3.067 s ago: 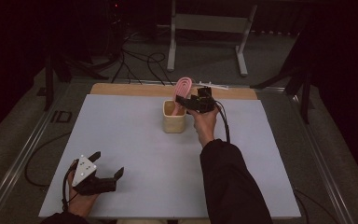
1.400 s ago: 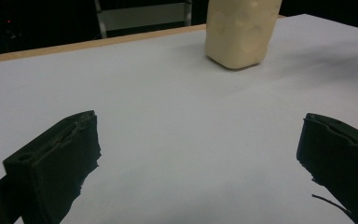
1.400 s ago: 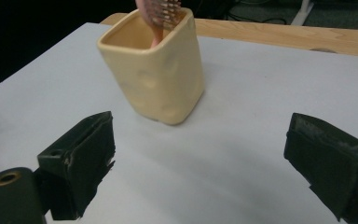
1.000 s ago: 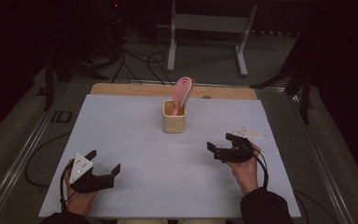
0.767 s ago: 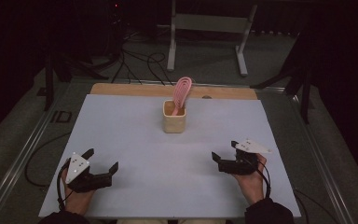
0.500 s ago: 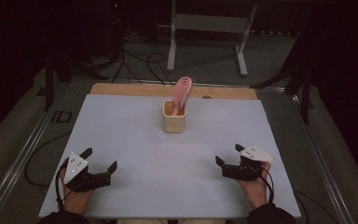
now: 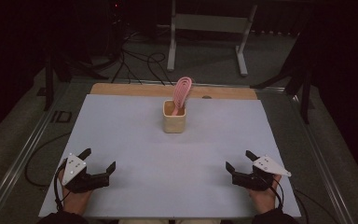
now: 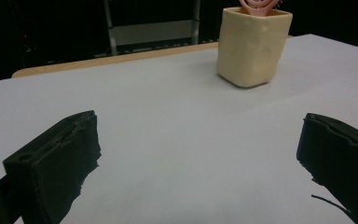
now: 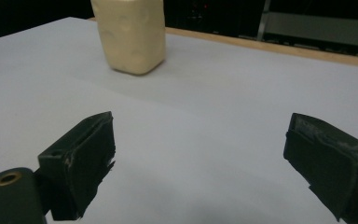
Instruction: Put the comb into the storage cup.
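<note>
Here, one cup (image 7: 174,122), one comb (image 7: 182,89).

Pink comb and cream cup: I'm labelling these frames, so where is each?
pink comb (image 7: 183,88), high view, on its looped head above the rim.
cream cup (image 8: 250,51), left gripper view, on its front wall.

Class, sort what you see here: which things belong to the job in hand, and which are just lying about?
Job in hand:
pink comb
cream holder
left claw
right claw

Lying about:
metal stand
floor cables
</note>
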`<state>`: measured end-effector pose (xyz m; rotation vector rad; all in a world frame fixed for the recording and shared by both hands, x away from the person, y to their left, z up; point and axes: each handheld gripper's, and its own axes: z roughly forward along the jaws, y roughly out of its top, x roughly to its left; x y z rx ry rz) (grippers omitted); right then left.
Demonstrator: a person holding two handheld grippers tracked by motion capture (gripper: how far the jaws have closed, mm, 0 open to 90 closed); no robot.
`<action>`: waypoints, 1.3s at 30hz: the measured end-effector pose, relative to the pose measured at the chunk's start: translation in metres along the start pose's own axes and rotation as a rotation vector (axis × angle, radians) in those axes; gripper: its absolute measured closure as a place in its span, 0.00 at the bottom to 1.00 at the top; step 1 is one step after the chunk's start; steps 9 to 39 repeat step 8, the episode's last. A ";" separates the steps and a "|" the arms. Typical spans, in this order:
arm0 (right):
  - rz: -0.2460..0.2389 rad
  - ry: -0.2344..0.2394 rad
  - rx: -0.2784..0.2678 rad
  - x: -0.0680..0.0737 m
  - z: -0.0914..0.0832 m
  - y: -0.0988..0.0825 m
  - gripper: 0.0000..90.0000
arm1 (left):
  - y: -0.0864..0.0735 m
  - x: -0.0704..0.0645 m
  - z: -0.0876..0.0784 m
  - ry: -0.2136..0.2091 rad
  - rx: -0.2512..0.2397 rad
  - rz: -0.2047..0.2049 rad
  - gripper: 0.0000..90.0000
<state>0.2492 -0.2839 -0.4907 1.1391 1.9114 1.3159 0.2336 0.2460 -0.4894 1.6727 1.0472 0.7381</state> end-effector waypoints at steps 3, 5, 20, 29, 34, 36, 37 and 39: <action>0.004 0.001 0.008 -0.001 0.001 -0.001 0.10 | 0.000 0.000 0.000 0.010 0.004 0.006 0.00; 0.003 0.002 0.020 -0.001 0.002 -0.002 0.10 | -0.001 0.001 0.000 0.014 0.003 0.002 0.00; -0.015 0.000 0.028 0.000 0.004 -0.003 0.10 | -0.001 0.001 0.000 0.026 0.010 0.001 0.00; -0.015 0.000 0.028 0.000 0.004 -0.003 0.10 | -0.001 0.001 0.000 0.026 0.010 0.001 0.00; -0.015 0.000 0.028 0.000 0.004 -0.003 0.10 | -0.001 0.001 0.000 0.026 0.010 0.001 0.00; -0.015 0.000 0.028 0.000 0.004 -0.003 0.10 | -0.001 0.001 0.000 0.026 0.010 0.001 0.00; -0.015 0.000 0.028 0.000 0.004 -0.003 0.10 | -0.001 0.001 0.000 0.026 0.010 0.001 0.00; -0.015 0.000 0.028 0.000 0.004 -0.003 0.10 | -0.001 0.001 0.000 0.026 0.010 0.001 0.00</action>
